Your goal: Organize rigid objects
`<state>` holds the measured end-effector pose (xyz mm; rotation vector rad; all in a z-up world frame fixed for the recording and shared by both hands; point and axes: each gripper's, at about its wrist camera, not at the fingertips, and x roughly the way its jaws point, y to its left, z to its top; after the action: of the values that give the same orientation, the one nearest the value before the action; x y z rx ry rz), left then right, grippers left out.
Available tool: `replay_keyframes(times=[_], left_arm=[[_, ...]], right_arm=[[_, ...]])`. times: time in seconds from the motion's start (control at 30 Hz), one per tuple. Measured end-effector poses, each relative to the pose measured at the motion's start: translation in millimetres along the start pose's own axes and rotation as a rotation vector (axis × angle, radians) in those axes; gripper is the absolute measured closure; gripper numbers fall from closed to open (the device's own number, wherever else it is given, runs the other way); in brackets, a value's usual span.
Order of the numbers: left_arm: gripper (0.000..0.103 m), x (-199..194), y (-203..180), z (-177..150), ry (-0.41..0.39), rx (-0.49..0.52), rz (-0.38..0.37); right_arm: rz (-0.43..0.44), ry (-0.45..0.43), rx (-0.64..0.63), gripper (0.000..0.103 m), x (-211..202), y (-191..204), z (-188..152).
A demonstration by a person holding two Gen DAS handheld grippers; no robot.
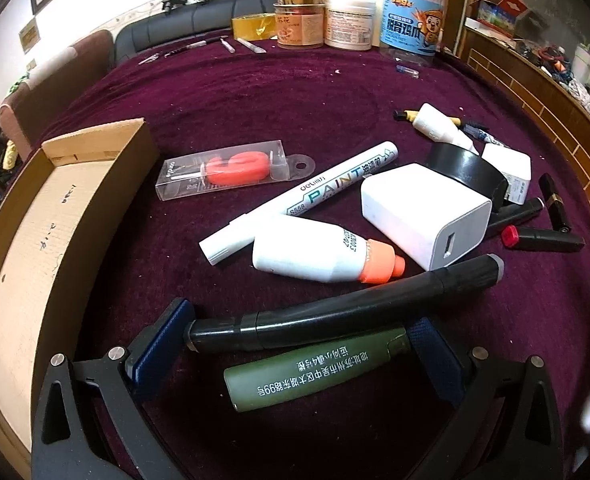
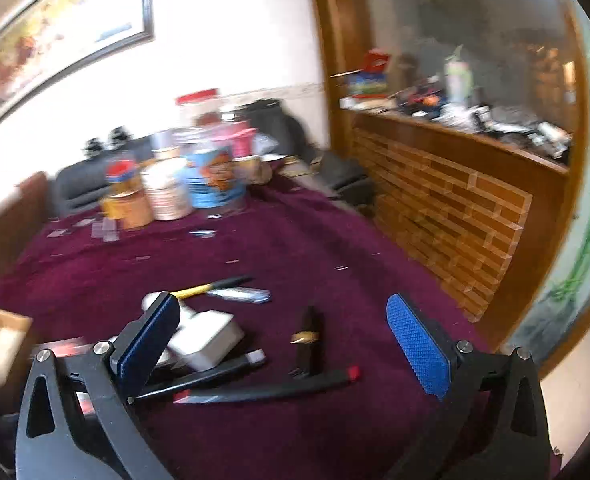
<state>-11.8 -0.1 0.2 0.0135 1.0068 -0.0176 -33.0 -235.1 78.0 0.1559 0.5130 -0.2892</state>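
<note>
Below, left gripper [image 1: 295, 344] spread wide around black marker [image 1: 347, 312] and green tube [image 1: 315, 372] at near edge of purple tablecloth [image 1: 295, 92]; cardboard box [image 1: 55, 216] at left edge. Right gripper [image 2: 291, 344] spread, empty, above lipstick [image 2: 309, 340].

The cardboard box [image 1: 35, 240] sat left of the paint marker [image 1: 303, 196]. A charger [image 1: 423, 216] lay right of it. Jars [image 1: 349, 20] stood behind.
</note>
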Motion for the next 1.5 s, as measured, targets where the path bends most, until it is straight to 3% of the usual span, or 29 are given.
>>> replay_keyframes(times=[0.07,0.2,0.37,0.53,0.7,0.9,0.97,1.1,1.17,1.2,1.27,1.37,1.5], left_arm=[[0.001,-1,2,-1,-0.012,0.000,-0.010],[0.001,0,-1,0,-0.017,0.003,0.004],[0.003,-3,-3,-1,-0.025,0.007,0.027],[0.007,-30,9,-6,-0.052,-0.020,-0.129],[0.007,-55,28,11,-0.125,0.022,-0.111],[0.007,-41,39,49,-0.115,-0.011,-0.136],[0.007,-32,38,57,-0.114,-0.001,-0.114],[0.008,9,39,54,0.015,0.025,-0.057],[0.036,18,39,47,0.066,0.023,-0.137],[0.038,17,36,43,0.070,0.037,-0.143],[0.061,11,26,35,0.072,0.094,-0.169],[0.065,0,27,32,0.084,0.081,-0.248],[0.064,-8,30,39,0.035,0.091,-0.219]], right_arm=[[-0.003,0.049,0.042,0.000,10,-12,-2],[-0.035,-0.040,0.042,0.000,-5,-24,3],[-0.012,0.012,0.011,0.000,6,-14,-1],[-0.011,0.023,-0.004,0.000,9,-11,-7],[-0.008,0.037,-0.005,0.000,12,-11,-10],[0.001,0.068,-0.027,0.000,18,-6,-13],[0.002,0.076,-0.034,0.000,20,-5,-14],[0.000,0.080,-0.051,0.000,21,0,-15],[0.000,0.079,-0.058,0.000,21,1,-16],[-0.001,0.079,-0.062,0.000,21,2,-17],[-0.001,0.081,-0.069,0.000,21,3,-16],[0.005,0.085,-0.074,0.000,22,5,-17],[0.010,0.091,-0.069,0.000,23,4,-17]])
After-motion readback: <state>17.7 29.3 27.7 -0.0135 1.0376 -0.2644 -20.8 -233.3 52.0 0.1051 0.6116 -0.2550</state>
